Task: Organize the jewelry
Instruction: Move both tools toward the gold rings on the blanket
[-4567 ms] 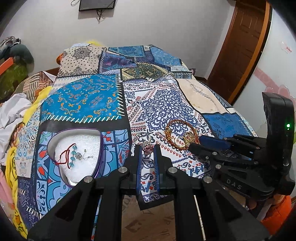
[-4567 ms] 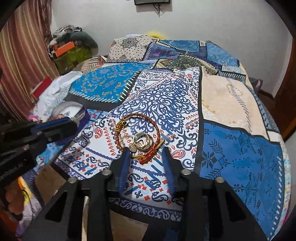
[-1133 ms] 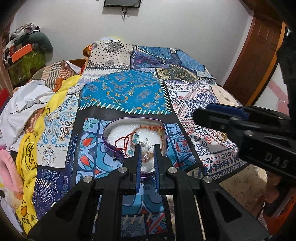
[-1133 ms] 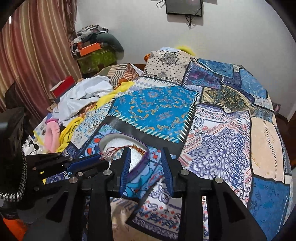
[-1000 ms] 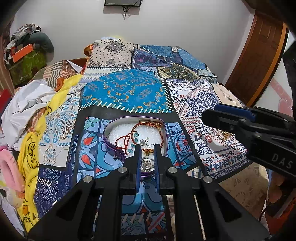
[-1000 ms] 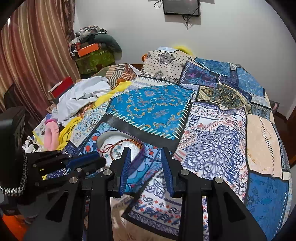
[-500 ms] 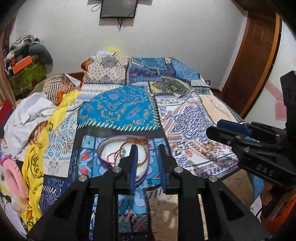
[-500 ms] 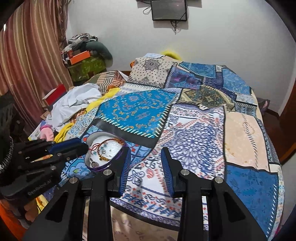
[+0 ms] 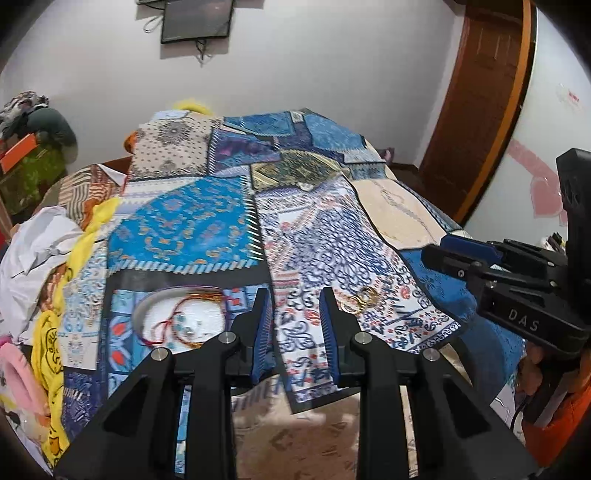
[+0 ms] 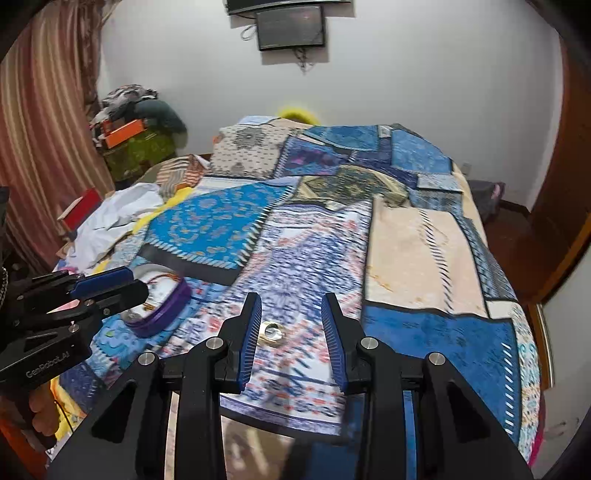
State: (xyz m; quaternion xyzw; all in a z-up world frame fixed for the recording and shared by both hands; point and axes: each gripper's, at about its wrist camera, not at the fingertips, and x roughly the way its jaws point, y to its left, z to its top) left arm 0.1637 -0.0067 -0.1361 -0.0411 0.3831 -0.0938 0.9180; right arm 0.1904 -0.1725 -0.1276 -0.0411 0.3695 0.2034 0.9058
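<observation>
A purple-rimmed white tray (image 9: 146,303) lies on the patchwork bedspread (image 9: 192,229) and holds an orange bracelet (image 9: 207,295), a red cord piece (image 9: 162,325) and small trinkets. My left gripper (image 9: 294,295) hovers above the bed's near edge, to the right of the tray; its jaws are opening with nothing between them. Gold rings (image 9: 360,298) lie on the white-and-blue patch just right of it. In the right wrist view, my right gripper (image 10: 290,300) stands open above the rings (image 10: 271,332), not touching them. The tray (image 10: 166,312) sits to its left, behind the left gripper (image 10: 135,290).
Loose clothes and a white cloth (image 9: 33,243) pile up along the bed's left side. A brown door (image 9: 476,99) stands at the right, and a screen (image 10: 291,27) hangs on the far wall. The bedspread's edge hangs over patterned floor (image 9: 314,435) below both grippers.
Both grippers have pulled up and swung right, away from the tray toward the gold rings. The left jaws have widened, and a small ring they were over now lies in the tray.
</observation>
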